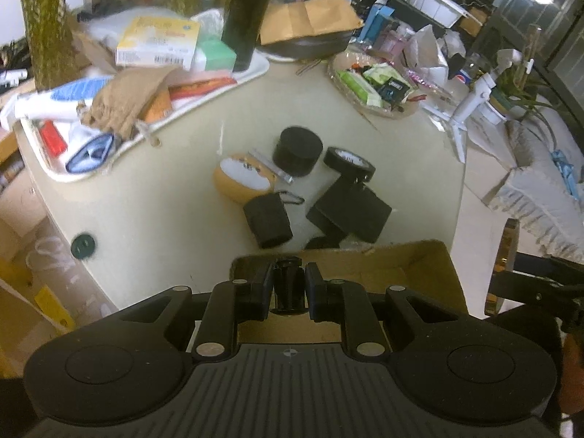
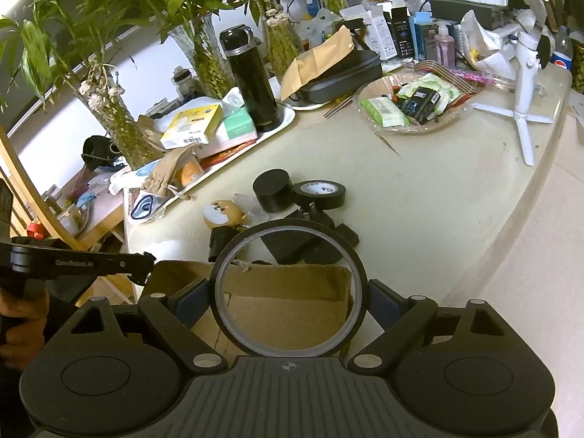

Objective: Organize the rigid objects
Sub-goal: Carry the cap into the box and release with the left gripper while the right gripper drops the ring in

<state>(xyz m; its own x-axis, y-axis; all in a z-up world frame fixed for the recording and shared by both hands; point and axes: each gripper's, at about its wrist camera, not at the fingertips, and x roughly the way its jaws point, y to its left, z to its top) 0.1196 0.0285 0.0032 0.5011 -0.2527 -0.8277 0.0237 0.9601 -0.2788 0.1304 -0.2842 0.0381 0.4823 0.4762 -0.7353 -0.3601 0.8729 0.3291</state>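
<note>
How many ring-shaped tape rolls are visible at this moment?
2: a large black ring clamped in the right tool above the cardboard box, and a small black tape roll on the table beside the black cylinder. Clutter could hide others.

Open cardboard box (image 2: 284, 288) at the near table (image 2: 419, 219) edge is unobstructed from above. Beyond it, black cylinder (image 2: 273, 190), tape roll (image 2: 321, 193) and black blocks (image 1: 350, 215) crowd the centre. Bare surface lies right; a cluttered tray (image 2: 281, 124) and snack dish (image 2: 408, 109) block the rear.
</note>
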